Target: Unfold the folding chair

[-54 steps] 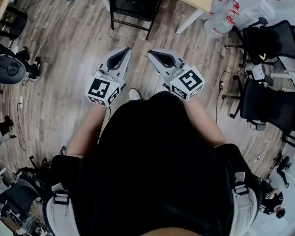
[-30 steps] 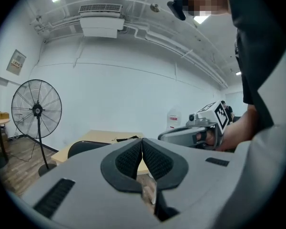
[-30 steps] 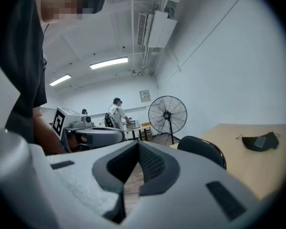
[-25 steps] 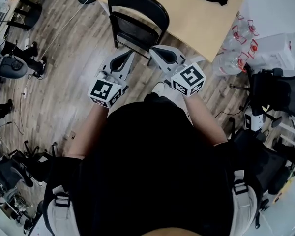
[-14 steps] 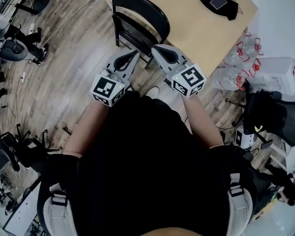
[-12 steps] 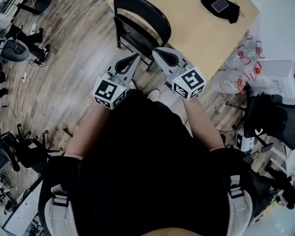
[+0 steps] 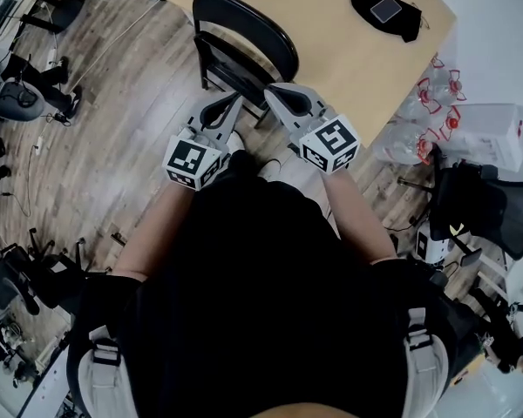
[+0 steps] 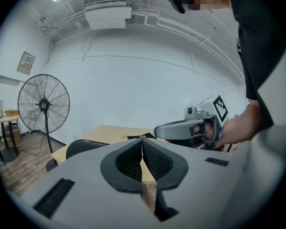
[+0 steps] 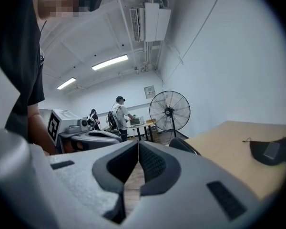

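Note:
The black folding chair (image 7: 242,26) stands in front of the wooden table (image 7: 331,33), its curved backrest toward me. Whether its seat is folded down, I cannot tell. In the head view my left gripper (image 7: 236,100) and right gripper (image 7: 273,89) are held side by side, just short of the chair, both shut and empty. The left gripper (image 8: 142,140) view shows its pads pressed together, with the chair's dark back (image 8: 83,147) low on the left and the right gripper (image 8: 190,129) beside it. The right gripper (image 9: 138,143) view also shows shut pads, with the chair back (image 9: 185,147) just past them.
A black pouch with a phone (image 7: 385,10) lies on the table. Water bottles (image 7: 418,116) and office chairs (image 7: 488,207) stand on the right. A pedestal fan (image 8: 43,104) stands at the back left, and people (image 9: 119,111) work at a far desk. Cables and gear line the left floor.
The person has walked up to the chair and table, which now sit closer under both grippers. Both grippers moved forward and slightly down and stayed shut.

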The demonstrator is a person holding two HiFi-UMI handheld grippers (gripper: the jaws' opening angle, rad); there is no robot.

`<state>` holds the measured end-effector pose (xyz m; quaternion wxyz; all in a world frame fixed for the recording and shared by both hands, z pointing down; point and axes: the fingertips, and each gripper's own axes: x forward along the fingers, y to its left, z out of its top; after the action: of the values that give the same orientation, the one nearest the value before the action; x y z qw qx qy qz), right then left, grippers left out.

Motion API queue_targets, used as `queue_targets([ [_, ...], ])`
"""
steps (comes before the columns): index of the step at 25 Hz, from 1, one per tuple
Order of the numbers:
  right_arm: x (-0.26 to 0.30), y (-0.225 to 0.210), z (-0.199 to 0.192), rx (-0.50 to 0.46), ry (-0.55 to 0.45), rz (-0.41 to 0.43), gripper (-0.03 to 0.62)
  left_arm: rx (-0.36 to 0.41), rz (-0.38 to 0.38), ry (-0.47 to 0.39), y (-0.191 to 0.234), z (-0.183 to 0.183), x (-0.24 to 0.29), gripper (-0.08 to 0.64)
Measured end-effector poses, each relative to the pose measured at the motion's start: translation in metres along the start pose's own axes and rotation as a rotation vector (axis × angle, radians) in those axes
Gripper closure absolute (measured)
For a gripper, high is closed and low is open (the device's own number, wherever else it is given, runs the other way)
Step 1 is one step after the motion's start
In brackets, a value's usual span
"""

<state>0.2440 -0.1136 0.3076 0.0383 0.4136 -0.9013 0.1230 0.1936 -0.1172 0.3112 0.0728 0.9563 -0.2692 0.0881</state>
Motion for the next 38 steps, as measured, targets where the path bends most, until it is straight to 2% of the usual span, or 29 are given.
queue_targets([
  [8, 0.039, -0.031, 0.007, -0.01, 0.047, -0.062, 0.588, -0.011, 0.006, -0.022, 0.05, 0.005, 0.017, 0.529],
  [15, 0.073, -0.072, 0.0, 0.0, 0.12, -0.137, 0.555, -0.009, -0.027, -0.039, 0.092, 0.006, 0.04, 0.484],
  [28, 0.119, -0.161, -0.033, 0.0, 0.332, -0.248, 0.335, -0.015, -0.034, 0.001, 0.155, -0.015, 0.088, 0.412],
  [33, 0.133, -0.194, -0.059, 0.005, 0.444, -0.261, 0.292, -0.005, -0.011, 0.028, 0.177, -0.032, 0.101, 0.384],
  [38, 0.144, -0.21, -0.089, 0.034, 0.556, -0.257, 0.256, -0.063, 0.009, 0.051, 0.195, -0.052, 0.108, 0.364],
])
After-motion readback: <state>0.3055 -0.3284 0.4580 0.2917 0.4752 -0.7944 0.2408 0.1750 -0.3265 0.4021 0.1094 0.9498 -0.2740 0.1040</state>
